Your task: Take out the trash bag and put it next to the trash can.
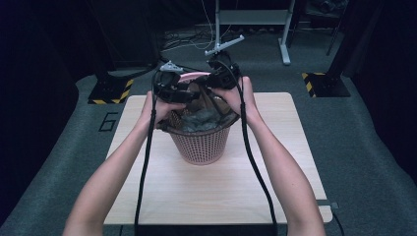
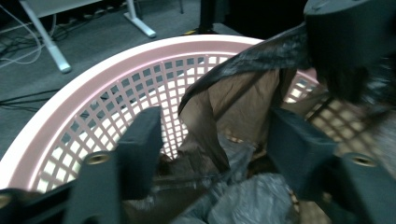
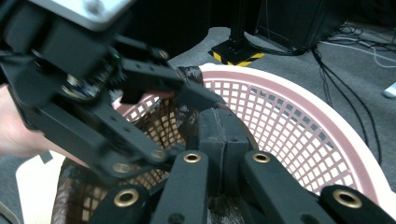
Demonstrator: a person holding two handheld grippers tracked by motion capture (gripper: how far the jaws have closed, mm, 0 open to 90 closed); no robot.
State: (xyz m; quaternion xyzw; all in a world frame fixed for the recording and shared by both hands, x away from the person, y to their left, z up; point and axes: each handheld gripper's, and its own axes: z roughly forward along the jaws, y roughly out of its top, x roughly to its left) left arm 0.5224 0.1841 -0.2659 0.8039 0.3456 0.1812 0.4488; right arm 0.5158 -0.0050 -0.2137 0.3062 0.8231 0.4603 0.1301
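A pink lattice basket point(image 1: 199, 145) stands in the middle of the light wooden table point(image 1: 162, 187), lined with a dark, thin plastic bag point(image 1: 201, 120). Both hands hold their grippers over its far rim, close together. My left gripper point(image 1: 188, 93) is open, and a hanging fold of the bag point(image 2: 210, 121) lies between its fingers point(image 2: 140, 144) without being pressed. My right gripper point(image 1: 212, 87) is shut, its pads point(image 3: 223, 126) closed together on the bag's upper edge and lifting it above the basket rim point(image 3: 299, 93). Crumpled bag film fills the basket bottom.
The table's edges lie well away from the basket on every side. On the grey floor behind stand two yellow-and-black striped bases point(image 1: 110, 91) point(image 1: 322, 83), a white desk frame point(image 1: 285, 49) and loose cables point(image 1: 196, 42). Both gripper cables trail back along the forearms.
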